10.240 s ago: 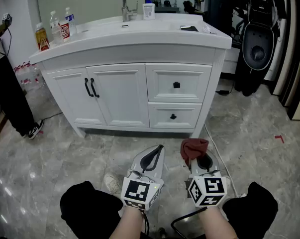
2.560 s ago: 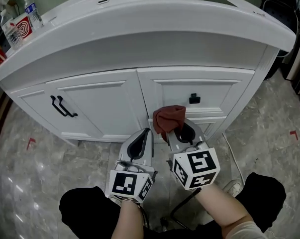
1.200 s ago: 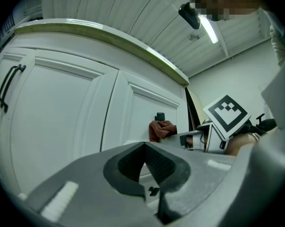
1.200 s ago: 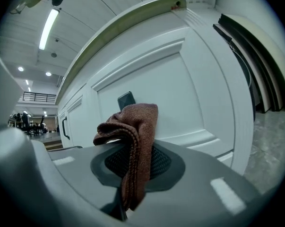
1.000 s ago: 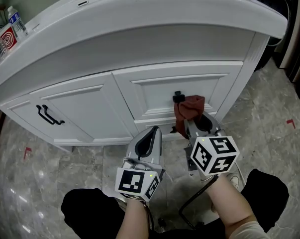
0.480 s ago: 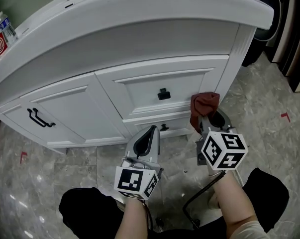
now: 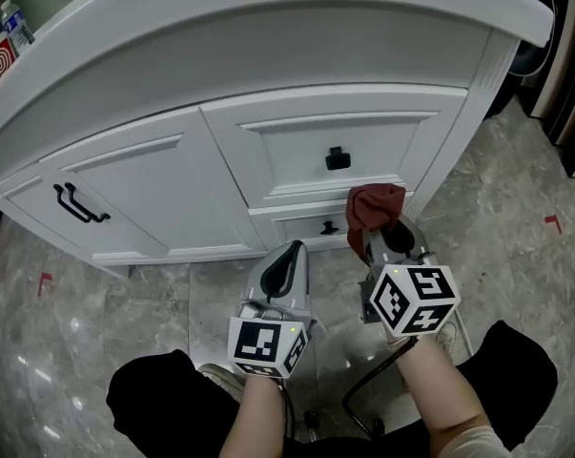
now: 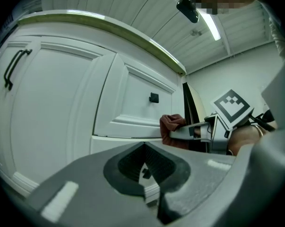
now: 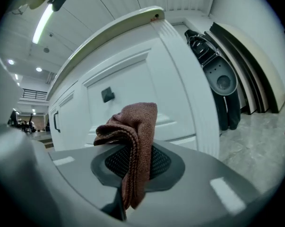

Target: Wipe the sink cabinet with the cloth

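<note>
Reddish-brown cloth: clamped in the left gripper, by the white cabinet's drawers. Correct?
No. The reddish-brown cloth is clamped in the right gripper, not the left gripper, which is shut with nothing in it. The right gripper view shows this. The cloth is by the drawers of the white cabinet, as stated.

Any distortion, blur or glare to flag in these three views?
Head view: sharp and evenly lit, though the cabinet bows along its top edge; faint glare on the floor. Left gripper view: strong fisheye, dark corners, the left tool soft near the lens. Right gripper view: same fisheye, cloth crisp, strip light blown out.
</note>
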